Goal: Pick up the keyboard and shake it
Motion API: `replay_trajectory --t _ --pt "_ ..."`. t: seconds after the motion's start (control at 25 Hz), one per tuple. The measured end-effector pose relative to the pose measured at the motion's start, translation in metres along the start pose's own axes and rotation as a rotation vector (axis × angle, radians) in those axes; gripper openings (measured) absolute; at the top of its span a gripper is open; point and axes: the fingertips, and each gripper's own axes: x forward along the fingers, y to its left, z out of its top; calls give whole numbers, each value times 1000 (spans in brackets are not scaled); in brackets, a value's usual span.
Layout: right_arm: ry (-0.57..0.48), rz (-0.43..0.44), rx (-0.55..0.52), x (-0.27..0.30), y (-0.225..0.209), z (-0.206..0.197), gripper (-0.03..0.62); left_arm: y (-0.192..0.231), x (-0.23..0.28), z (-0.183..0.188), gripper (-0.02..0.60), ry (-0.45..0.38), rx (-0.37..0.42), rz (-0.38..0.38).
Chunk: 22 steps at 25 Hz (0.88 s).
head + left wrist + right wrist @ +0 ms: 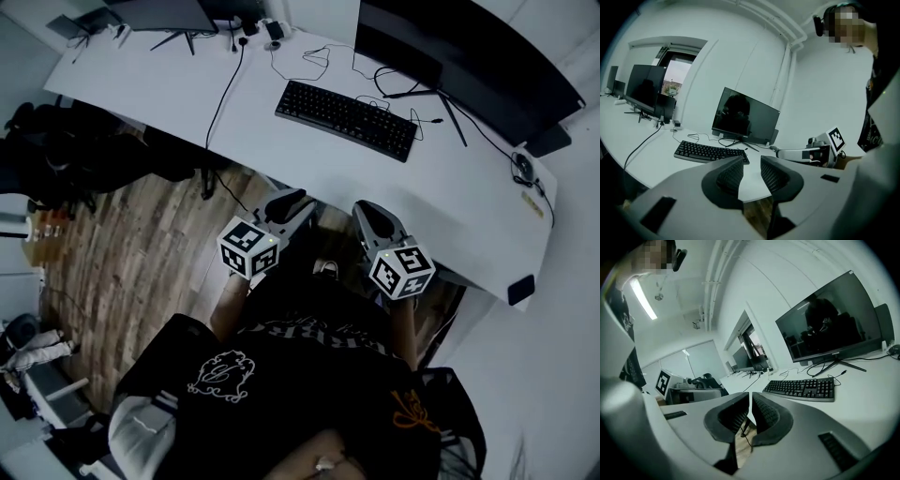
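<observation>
Keyboard point(346, 119) lies before monitor point(412, 52) (loose cables point(386, 94) between).

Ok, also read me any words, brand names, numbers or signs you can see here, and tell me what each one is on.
Nothing can be read clearly.
Monitor: brand mark on the lower bezel, too small to read.
Keyboard: key legends too small to read.
Black shirt: a line of lettering and an orange script, too blurred to read.
Marker cubes: black-and-white square patterns only, no words.
</observation>
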Motion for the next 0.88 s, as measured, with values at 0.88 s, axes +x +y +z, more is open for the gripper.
replay_trajectory --t 0.88 --pt "-71 48 -98 30 116 7 14 22 -100 20 74 -55 45 23"
